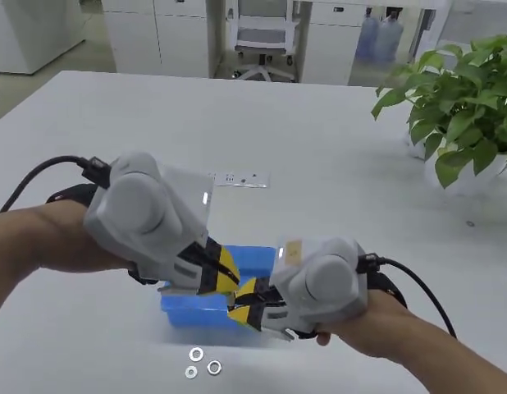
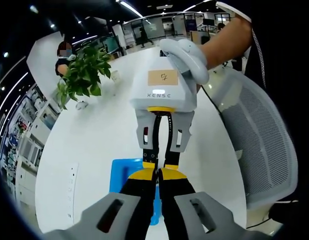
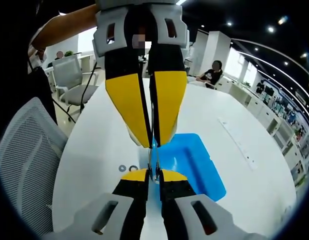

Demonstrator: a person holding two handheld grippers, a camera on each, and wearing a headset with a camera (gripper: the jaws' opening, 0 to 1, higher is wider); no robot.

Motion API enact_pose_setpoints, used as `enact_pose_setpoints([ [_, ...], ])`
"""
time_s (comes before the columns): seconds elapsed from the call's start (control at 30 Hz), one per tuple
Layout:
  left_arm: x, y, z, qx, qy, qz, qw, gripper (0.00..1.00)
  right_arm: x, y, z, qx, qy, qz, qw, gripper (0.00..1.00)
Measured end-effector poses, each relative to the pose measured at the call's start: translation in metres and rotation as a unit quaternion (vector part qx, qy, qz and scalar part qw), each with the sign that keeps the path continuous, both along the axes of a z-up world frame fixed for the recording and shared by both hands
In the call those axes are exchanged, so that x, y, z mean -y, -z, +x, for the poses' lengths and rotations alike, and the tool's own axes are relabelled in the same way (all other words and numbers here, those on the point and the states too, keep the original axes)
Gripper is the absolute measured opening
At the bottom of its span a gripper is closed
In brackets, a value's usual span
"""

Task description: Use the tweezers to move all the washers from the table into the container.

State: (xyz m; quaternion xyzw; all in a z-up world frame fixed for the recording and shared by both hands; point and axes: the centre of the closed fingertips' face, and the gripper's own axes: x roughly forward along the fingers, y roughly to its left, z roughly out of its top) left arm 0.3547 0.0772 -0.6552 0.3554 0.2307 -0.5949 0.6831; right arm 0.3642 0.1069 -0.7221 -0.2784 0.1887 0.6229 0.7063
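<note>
Over blue plastic rectangular container (image 1: 253, 259), left gripper (image 2: 157, 172) and right gripper (image 3: 153, 175) fingers pinch thin silver metal tweezers (image 3: 153, 160); settle one grip before reaching near round metal washers (image 1: 196, 355).

Open-plan ofc: swivel chair (image 1: 262, 37), cabinets (image 1: 155, 33), potted plant (image 1: 463, 90).

Bright blue container (image 1: 253, 261), silver washers (image 1: 196, 355) and tweezers (image 3: 153, 161), white table (image 1: 319, 205), green plant (image 1: 467, 98), grey left gripper (image 2: 158, 175) with yellow-black jaws
</note>
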Motion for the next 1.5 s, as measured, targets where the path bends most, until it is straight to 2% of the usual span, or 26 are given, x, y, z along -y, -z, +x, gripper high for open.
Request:
enact_pose_setpoints([
  [0.2,-0.002,-0.001,0.009,0.001,-0.004,-0.003,1.0000,0.05,-0.002,-0.001,0.009,0.002,0.001,0.001,1.0000,0.09],
  [0.63,-0.011,0.006,0.027,-0.002,-0.018,-0.006,0.9998,0.05,-0.010,0.007,0.027,0.000,0.006,0.005,1.0000,0.09],
  [1.2,-0.022,0.026,0.047,-0.016,-0.031,-0.008,0.9994,0.05,-0.018,0.026,0.043,-0.016,0.008,0.000,0.9998,0.10],
  [1.5,-0.024,0.036,0.052,-0.024,-0.037,-0.011,0.9990,0.06,-0.020,0.038,0.050,-0.023,0.009,-0.004,0.9997,0.10],
])
